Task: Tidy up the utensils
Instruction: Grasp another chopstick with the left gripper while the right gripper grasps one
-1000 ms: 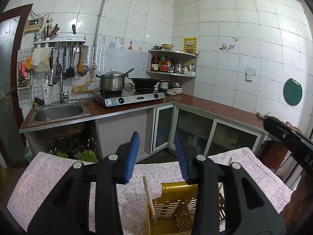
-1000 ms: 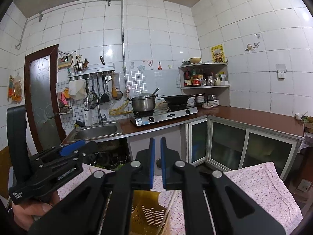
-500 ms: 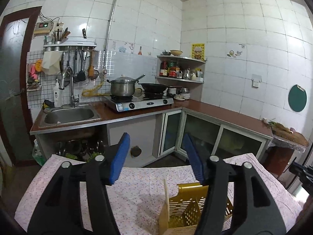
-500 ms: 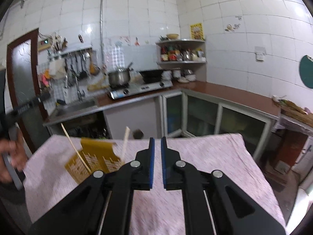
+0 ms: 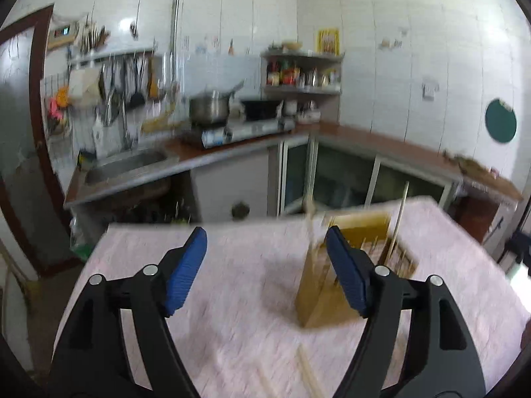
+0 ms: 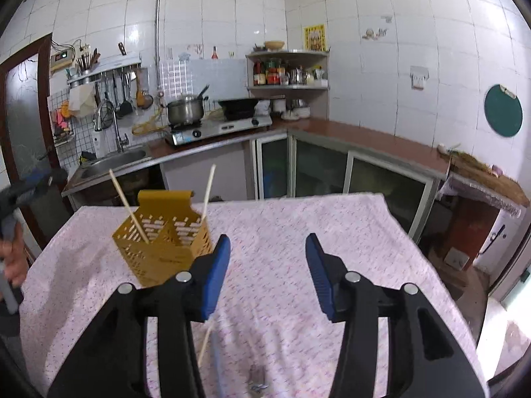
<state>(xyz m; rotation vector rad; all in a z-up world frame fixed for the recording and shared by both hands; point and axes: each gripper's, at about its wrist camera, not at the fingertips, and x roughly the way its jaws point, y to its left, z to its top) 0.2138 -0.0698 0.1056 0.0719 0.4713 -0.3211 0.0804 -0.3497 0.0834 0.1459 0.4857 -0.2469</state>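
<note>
Right wrist view: right gripper (image 6: 267, 267) over the worktop covered in a pale pink flowered cloth (image 6: 348, 232), blue-padded jaws apart, just been opening, nothing between them. Up and to the left, a yellow perforated plastic utensil holder (image 6: 162, 242) standing upright on the cloth, two pale wooden chopsticks (image 6: 129, 206) leaning out of it, one to each side. Another pale wooden stick (image 6: 205, 343) lying flat on the cloth below the left jaw, partly hidden by it. Something small and grey (image 6: 257, 381) lying near the bottom edge, too blurred to tell what. At the far left edge, a hand (image 6: 11, 258) around a dark handle. Left wrist view, smeared by motion: left gripper (image 5: 267, 265) with jaws wide apart, just been opening, empty between the pads. Same yellow holder (image 5: 332, 285) behind the right-side jaw, partly covered by it, apart from the pads as far as the blur allows. More pale sticks (image 5: 308, 369) lying on the cloth near the bottom edge. Beyond the cloth, brown counter with steel sink (image 6: 109, 161), gas stove (image 6: 215, 129) bearing a steel pot (image 6: 184, 109) and black wok (image 6: 239, 106).
</note>
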